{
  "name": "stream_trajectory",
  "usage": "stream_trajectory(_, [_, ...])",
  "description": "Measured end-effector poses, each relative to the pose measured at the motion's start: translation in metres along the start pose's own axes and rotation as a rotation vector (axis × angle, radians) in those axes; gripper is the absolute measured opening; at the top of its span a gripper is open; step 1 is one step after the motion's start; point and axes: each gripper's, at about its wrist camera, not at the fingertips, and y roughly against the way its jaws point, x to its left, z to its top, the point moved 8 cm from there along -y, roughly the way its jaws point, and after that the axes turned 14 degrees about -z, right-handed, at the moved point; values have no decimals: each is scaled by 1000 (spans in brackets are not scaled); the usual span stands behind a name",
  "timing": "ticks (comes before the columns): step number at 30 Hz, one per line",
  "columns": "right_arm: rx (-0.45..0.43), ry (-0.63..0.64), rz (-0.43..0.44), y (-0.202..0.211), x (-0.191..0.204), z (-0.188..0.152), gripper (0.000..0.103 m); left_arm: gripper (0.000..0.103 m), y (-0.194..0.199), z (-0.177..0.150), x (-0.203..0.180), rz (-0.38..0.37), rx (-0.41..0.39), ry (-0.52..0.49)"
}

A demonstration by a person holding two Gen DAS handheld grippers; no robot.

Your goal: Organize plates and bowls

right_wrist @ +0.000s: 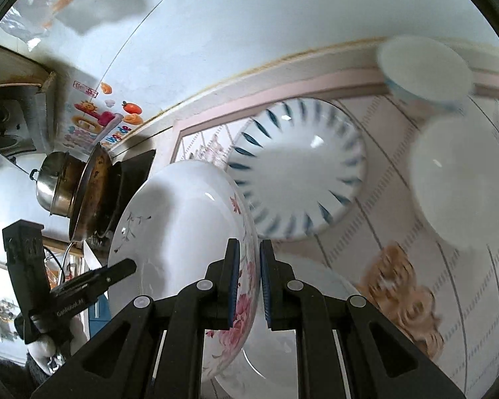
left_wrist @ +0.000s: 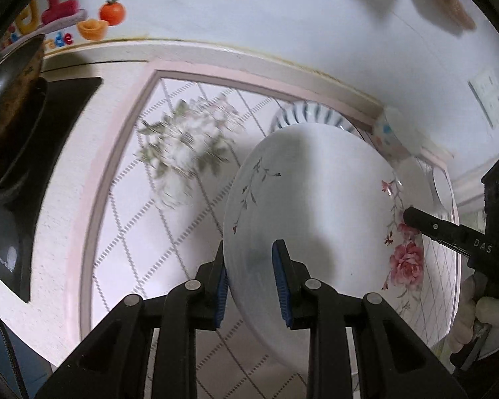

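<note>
**Ana:** Blue pads sit closest to the lens on both sides. On the left gripper (left_wrist: 251, 286) they straddle the near rim of the floral plate (left_wrist: 316, 193), one pad under the rim and one on its face, so it is clamped on that plate.

**Ben:** And the right gripper (right_wrist: 249, 282)?

**Ana:** Its pads pinch the opposite rim of the same plate (right_wrist: 183, 219), right by the pink roses, with the jaws nearly together on the thin edge. Each wrist view shows the other gripper's black finger on the far rim.

**Ben:** Where is the plate?

**Ana:** Held tilted between the two grippers, above the patterned cloth on the bench (left_wrist: 123, 232). I cannot tell whether any part of it touches the cloth.

**Ben:** What lies beyond it?

**Ana:** Just behind it is a blue-striped plate (right_wrist: 299, 173) lying on the cloth. Past that, near the wall, stands a small white bowl (right_wrist: 425, 69), and beside it, further right, a larger white bowl (right_wrist: 462, 179); both are blurred. A white dish (right_wrist: 282, 359) shows beneath the right gripper.

**Ben:** Anything else?

**Ana:** At the far left there is a black stove (right_wrist: 129, 179) with a metal pot (right_wrist: 56, 186) and a dark pan (right_wrist: 93, 183), below a colourful wall sticker (right_wrist: 96, 119).
</note>
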Motion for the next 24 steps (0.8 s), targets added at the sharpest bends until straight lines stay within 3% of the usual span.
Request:
stream_trajectory(12, [0, -97, -29, 21, -75, -59, 14, 22, -46, -43, -43, 0, 138, -91])
stream_trajectory(24, [49, -128, -43, 0, -99, -89, 14, 23, -74, -65, -31, 31, 219, -76])
